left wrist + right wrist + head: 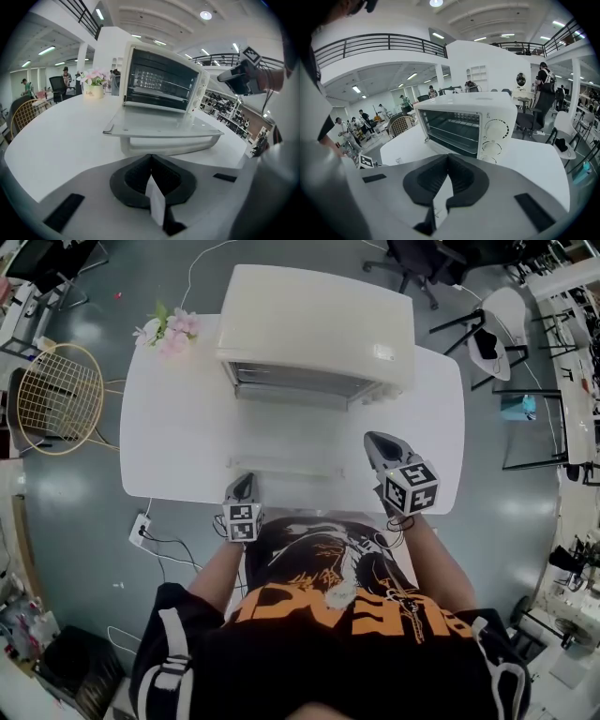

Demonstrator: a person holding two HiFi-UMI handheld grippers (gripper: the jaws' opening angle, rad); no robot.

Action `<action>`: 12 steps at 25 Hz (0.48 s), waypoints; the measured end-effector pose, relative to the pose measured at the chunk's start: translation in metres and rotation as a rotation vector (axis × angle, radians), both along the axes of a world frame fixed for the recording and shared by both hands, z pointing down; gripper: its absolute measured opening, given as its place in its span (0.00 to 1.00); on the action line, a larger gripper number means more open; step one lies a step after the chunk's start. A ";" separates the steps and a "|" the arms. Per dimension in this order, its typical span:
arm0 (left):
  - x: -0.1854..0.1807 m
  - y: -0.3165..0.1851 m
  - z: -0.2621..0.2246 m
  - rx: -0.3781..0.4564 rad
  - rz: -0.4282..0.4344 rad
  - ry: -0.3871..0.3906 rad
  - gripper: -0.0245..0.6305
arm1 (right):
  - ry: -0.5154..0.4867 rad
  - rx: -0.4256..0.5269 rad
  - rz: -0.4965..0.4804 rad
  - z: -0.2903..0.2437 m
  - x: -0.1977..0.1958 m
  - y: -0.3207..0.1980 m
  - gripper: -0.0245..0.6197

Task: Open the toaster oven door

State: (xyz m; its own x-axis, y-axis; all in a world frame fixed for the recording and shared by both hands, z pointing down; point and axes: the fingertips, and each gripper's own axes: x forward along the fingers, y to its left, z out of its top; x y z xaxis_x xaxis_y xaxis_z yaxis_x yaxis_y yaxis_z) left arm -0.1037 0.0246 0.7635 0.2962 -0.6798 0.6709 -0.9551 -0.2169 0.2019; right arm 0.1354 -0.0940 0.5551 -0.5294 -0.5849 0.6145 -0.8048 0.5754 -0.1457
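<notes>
The white toaster oven [314, 329] stands at the back of the white table [178, 437]. Its glass door [291, 432] lies folded down flat, with the handle [286, 468] toward me; the left gripper view shows the same door [159, 129] and the wire rack inside the oven [159, 79]. My left gripper [246, 476] is shut and empty, just in front of the handle's left end, its tips [151, 157] short of the handle [173, 145]. My right gripper [375, 439] hangs shut and empty at the door's right side, pointing at the oven's knob panel [497, 133].
A small pot of pink flowers [169, 331] sits at the table's back left corner. A gold wire chair [58, 395] stands left of the table, and a power strip [141, 529] with cables lies on the floor. Office chairs [492, 334] stand at the right.
</notes>
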 end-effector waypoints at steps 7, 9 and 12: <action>0.004 0.019 -0.020 0.012 0.045 0.007 0.07 | -0.016 -0.028 -0.025 0.012 -0.013 -0.001 0.06; 0.005 0.018 -0.032 0.036 0.054 0.010 0.07 | -0.024 -0.025 -0.031 0.010 -0.016 -0.001 0.06; 0.007 0.008 -0.063 0.095 0.057 0.038 0.07 | -0.037 -0.013 -0.036 0.005 -0.019 -0.004 0.06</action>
State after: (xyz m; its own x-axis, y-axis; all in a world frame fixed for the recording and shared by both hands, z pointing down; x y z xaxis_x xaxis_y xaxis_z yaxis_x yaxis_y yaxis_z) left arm -0.0962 0.0328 0.7008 0.3595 -0.7213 0.5921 -0.9330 -0.2900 0.2132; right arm 0.1163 -0.0984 0.5602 -0.5725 -0.5568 0.6019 -0.7774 0.6019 -0.1827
